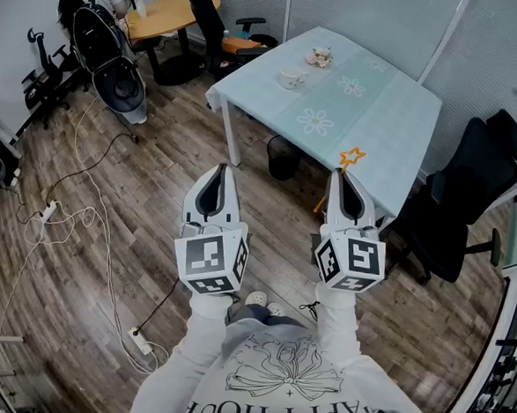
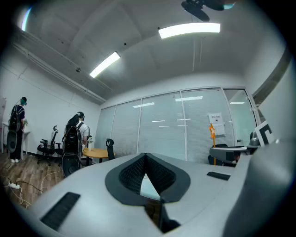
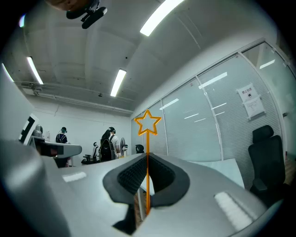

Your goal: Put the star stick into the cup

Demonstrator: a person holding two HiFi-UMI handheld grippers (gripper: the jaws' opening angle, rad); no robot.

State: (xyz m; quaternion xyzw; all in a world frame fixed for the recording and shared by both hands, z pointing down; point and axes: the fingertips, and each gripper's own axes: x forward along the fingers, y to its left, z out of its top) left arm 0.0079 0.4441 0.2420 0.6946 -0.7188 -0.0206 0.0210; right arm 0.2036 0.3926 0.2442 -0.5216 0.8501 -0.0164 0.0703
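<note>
An orange star stick (image 1: 351,157) is held upright in my right gripper (image 1: 347,174), which is shut on its thin shaft; the star head (image 3: 147,122) stands above the closed jaws in the right gripper view. My left gripper (image 1: 219,170) is shut with nothing between its jaws, level with the right one over the wooden floor. A white cup (image 1: 291,77) sits on the far left part of the pale table (image 1: 388,122), well beyond both grippers. Beside the cup lies a small toy figure (image 1: 321,56).
A black office chair (image 1: 472,185) stands at the table's right side, a dark bin (image 1: 283,157) under its near edge. Cables and a power strip (image 1: 140,341) trail on the floor at left. People stand by a round wooden table (image 1: 170,14) far back.
</note>
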